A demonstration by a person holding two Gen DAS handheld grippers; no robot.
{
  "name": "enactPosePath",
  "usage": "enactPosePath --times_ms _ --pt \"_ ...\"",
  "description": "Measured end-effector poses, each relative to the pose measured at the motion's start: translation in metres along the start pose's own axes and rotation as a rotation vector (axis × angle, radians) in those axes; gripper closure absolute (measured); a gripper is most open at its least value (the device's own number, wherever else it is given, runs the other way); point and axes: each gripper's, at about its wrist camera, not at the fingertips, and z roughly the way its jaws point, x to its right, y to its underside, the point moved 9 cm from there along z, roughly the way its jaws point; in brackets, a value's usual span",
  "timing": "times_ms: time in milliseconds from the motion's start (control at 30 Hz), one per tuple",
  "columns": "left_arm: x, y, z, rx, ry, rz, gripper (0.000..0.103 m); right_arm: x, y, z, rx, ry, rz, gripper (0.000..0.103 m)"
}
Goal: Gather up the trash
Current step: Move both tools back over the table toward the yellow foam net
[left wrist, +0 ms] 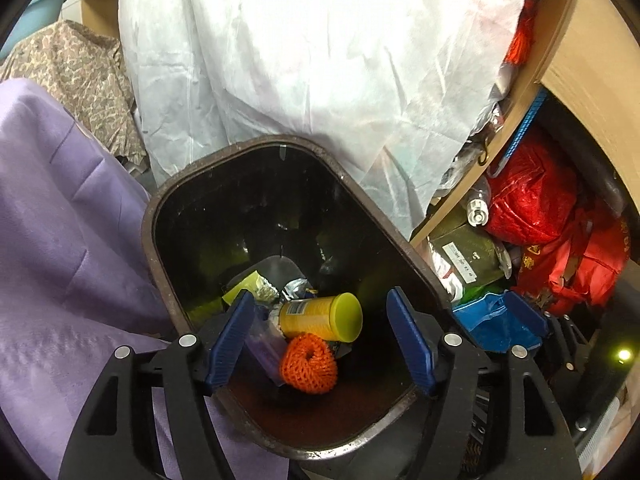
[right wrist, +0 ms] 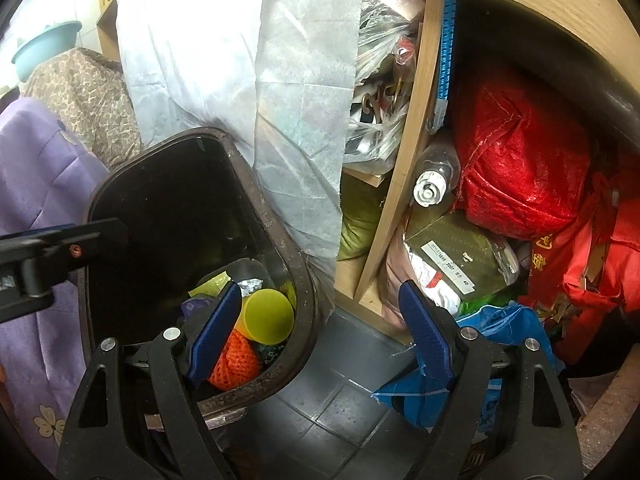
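1. Left claw [left wrist: 320, 336]: mine, parted wide and empty, poised over the trash bin [left wrist: 404, 240].
2. Right claw [right wrist: 320, 332]: parted wide, empty, just beside the bin.
3. Inside the bin: yellow jar [left wrist: 320, 316], orange foam net [left wrist: 308, 364], wrappers.

White label [right wrist: 452, 270] on green box reads "2007".

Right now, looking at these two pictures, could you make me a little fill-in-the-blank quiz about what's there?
1. The yellow jar lies inside the black ____.
2. The net ball beside the jar is coloured ____.
3. The left gripper hangs over the bin with nothing held, its jaws ____.

Missing words: bin; orange; open
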Motion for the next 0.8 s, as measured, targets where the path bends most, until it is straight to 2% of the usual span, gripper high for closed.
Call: enactPosePath --times_ms 133,233,333,500,600,633,800 --pt "-0.002 0.000 -0.016 0.028 -0.017 -0.011 0.035 0.000 0.000 0.000 -0.001 0.002 -0.001 0.023" --pt "-0.004 0.003 -0.043 0.083 -0.037 -0.028 0.035 0.001 -0.001 -0.001 0.004 0.006 0.002 0.023" --pt "-0.005 0.003 -0.083 0.166 -0.045 -0.042 0.025 0.001 -0.003 -0.004 0.014 0.012 0.002 0.023" --pt "-0.010 0.001 -0.156 0.269 0.008 -0.070 0.012 -0.008 -0.010 -0.018 0.037 -0.015 0.002 0.023" --pt "-0.019 0.008 -0.188 0.317 -0.029 -0.038 0.008 -0.024 -0.020 -0.036 0.060 -0.089 0.003 0.023" --pt "-0.025 0.012 -0.200 0.335 -0.047 -0.024 0.007 -0.035 -0.025 -0.047 0.075 -0.138 -0.008 0.023" --pt "-0.078 0.040 -0.248 0.387 -0.145 -0.049 0.006 -0.099 -0.043 -0.093 0.125 -0.316 -0.147 0.022"
